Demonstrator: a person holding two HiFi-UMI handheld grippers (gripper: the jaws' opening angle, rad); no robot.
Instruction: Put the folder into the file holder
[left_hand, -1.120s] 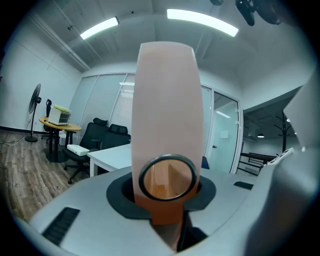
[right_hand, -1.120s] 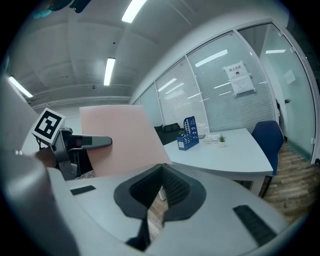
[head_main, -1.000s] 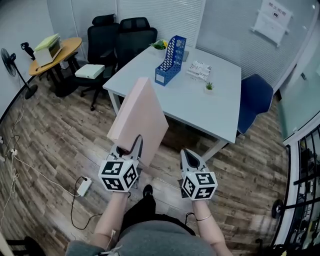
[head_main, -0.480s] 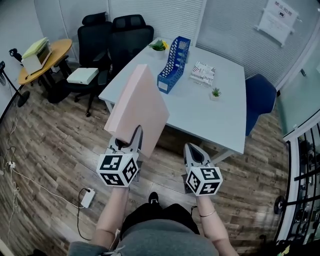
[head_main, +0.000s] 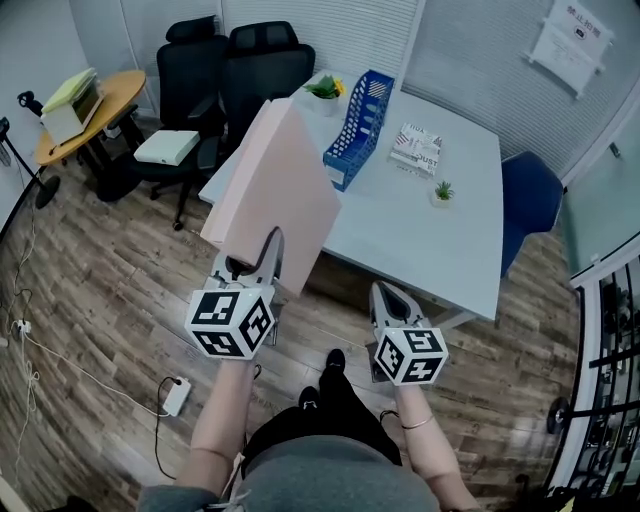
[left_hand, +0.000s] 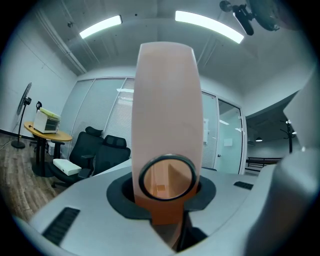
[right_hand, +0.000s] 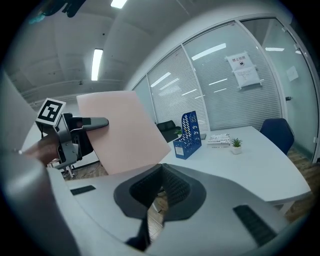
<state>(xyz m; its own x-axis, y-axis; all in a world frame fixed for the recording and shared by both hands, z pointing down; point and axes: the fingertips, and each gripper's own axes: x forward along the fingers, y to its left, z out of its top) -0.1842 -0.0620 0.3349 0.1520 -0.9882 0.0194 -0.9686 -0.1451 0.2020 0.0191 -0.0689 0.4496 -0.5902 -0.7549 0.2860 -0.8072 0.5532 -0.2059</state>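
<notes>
The left gripper (head_main: 255, 262) is clenching the bottom edge of the folder (head_main: 275, 190), a thick, matte pink slab. It is standing up tilted in the air near the edge of the white table (head_main: 430, 240). The left gripper view is showing what the head view is not: a round, metal-rimmed finger hole (left_hand: 167, 177) in the folder's narrow spine, right between the jaws. On the table, the file holder (head_main: 362, 128), blue and perforated, is standing upright, its slot showing only blue walls. The right gripper (head_main: 388, 298) is hovering with its jaws pressed together on nothing, and its view is catching the folder's broad face.
</notes>
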